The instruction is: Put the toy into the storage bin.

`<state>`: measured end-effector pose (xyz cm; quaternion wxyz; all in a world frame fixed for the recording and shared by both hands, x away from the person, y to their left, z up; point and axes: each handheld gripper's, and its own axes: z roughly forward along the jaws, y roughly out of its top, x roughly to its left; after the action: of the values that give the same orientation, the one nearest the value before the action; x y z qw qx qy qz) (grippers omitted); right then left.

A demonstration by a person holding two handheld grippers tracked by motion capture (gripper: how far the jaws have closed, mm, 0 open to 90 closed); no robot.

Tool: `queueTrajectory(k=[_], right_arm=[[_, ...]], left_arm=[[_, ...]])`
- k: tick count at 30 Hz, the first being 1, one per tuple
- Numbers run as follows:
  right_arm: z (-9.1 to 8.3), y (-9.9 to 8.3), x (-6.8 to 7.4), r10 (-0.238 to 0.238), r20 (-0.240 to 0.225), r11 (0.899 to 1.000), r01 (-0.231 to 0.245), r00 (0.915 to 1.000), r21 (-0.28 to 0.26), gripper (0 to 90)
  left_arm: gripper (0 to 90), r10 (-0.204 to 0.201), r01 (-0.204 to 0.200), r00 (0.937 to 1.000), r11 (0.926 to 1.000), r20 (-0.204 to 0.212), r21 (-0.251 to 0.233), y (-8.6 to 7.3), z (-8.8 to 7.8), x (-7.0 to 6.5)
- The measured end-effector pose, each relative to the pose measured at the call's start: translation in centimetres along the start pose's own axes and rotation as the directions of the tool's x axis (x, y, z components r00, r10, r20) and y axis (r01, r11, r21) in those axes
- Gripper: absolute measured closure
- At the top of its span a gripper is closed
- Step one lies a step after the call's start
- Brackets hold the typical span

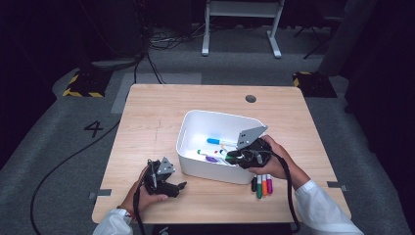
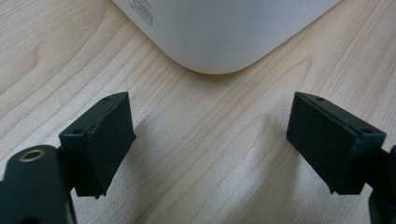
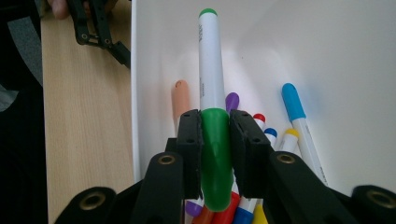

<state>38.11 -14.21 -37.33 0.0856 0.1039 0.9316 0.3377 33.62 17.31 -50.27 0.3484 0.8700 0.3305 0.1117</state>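
Marker (image 3: 211,112), green, clamped by its cap in right hand-held gripper (image 3: 215,140) over the white bin (image 1: 195,129); cap may pull off or marker swivel. Left hand-held gripper (image 2: 210,140) rests wide open, empty, on counter (image 1: 147,127).

Black "4" on the floor (image 1: 93,129) left of the worktop (image 1: 147,112). Small print on the bin (image 2: 144,14) and green marker (image 3: 205,60), too small to read.

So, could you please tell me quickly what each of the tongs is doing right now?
Left tongs: open, holding nothing.
Right tongs: closed on the green marker.
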Motion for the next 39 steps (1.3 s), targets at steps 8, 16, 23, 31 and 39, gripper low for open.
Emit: queueTrajectory(k=[8,16,23,31,39], right_arm=[[0.0,0.0,-0.2,0.014,0.003,1.0,-0.014,0.9999,0.01,70.7],[-1.2,-0.4,-0.5,0.06,0.07,0.997,-0.057,0.9957,-0.052,53.0],[-3.6,-1.4,-0.7,0.13,0.184,0.986,-0.106,0.9743,-0.131,35.9],[-6.6,-3.4,-0.3,0.17,0.247,0.973,-0.123,0.954,-0.195,31.5],[-8.7,-6.4,0.7,0.213,0.305,0.962,-0.145,0.9284,-0.23,31.4]], left_arm=[[15.0,0.0,0.0,1.0,1.0,0.0,0.0,0.0,0.0,0.0],[14.9,0.0,0.0,1.0,1.0,0.0,-0.001,0.0,0.0,0.0],[15.0,0.001,-0.001,1.0,1.0,0.0,0.0,0.0,0.0,0.0],[14.9,0.0,0.0,1.0,1.0,0.0,0.0,0.0,0.0,0.0],[14.9,0.0,0.0,1.0,1.0,0.0,0.0,0.0,0.0,0.0]])
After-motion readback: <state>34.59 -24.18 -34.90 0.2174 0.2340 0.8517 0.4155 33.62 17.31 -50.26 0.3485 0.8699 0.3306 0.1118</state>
